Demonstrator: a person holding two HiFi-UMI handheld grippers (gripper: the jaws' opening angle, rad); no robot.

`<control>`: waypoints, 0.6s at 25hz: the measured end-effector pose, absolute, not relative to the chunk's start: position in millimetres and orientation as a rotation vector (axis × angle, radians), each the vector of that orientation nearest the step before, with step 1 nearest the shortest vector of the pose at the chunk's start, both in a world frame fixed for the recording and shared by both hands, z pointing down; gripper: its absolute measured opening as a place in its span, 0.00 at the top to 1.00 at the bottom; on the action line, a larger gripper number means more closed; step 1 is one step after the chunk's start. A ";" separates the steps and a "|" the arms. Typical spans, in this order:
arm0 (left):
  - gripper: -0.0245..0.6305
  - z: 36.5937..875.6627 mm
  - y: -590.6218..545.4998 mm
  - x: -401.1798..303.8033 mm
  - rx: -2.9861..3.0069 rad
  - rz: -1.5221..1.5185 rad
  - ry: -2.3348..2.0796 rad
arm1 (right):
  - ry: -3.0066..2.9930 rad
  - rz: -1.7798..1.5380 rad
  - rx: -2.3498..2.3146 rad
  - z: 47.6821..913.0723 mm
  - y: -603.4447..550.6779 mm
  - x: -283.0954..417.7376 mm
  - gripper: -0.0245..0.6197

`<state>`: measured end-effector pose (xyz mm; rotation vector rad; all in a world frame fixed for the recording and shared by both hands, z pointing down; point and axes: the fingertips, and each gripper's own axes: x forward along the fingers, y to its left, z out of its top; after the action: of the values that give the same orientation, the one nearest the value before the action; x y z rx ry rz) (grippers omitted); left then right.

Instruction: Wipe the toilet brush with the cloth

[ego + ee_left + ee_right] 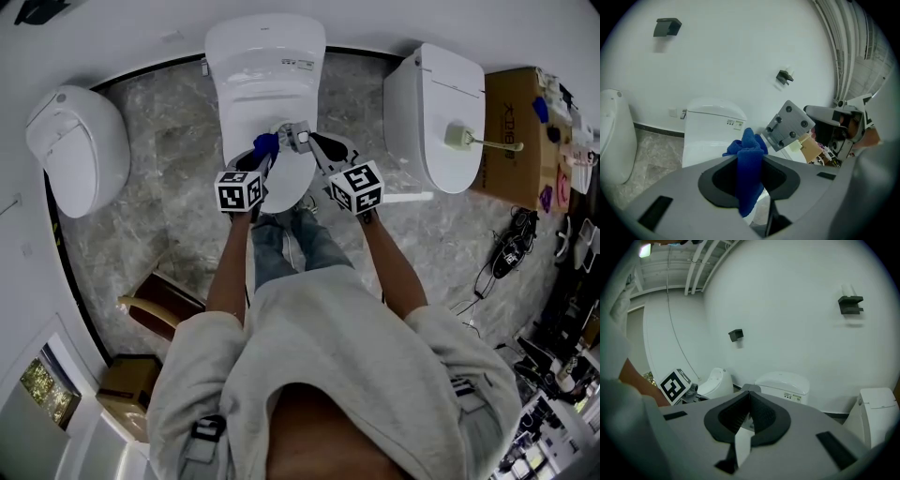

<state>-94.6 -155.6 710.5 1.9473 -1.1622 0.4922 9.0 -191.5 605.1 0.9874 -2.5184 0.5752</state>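
1. Cloth point(748, 140), blue, is clamped in the closed jaws of the left gripper point(751, 157). A bunch stands proud of the tips, apparently left there as the wiping face.
2. Right gripper point(750, 397) has its jaws drawn together. Nothing identifiable is held; only a pale sliver shows low in the gap.
3. Both grippers hang close together over the middle toilet point(265, 56).
4. Brush point(459, 137) lies on the lid point(441, 94) of the toilet to the right, well apart from both grippers. Wiping is judged not yet begun, and the empty gripper looks free to fetch the brush.

Toilets: we see a middle toilet point(265, 56), a left toilet point(80, 150) and a right toilet point(441, 112), all white.
Ground: grey marble floor point(169, 206).
Right edge: cardboard box point(514, 141) beside the right toilet.
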 end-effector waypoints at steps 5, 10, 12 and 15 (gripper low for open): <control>0.78 677.5 -163.6 -102.0 2.011 0.434 -1.226 | -2.505 0.568 1.002 605.8 -190.3 10.9 0.91; 0.78 633.5 -176.1 -105.6 2.105 0.377 -1.276 | -2.492 0.558 1.020 607.1 -191.2 9.7 0.91; 0.78 618.1 -180.4 -106.5 2.133 0.359 -1.286 | -2.481 0.558 1.031 607.7 -192.2 10.1 0.91; 0.78 597.3 -186.8 -109.0 2.167 0.341 -1.302 | -2.462 0.558 1.045 608.6 -196.1 10.1 0.91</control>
<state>-109.0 -186.8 597.3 2.1668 -1.3017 0.3407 10.1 -196.1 608.6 1.0448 -2.4624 0.5584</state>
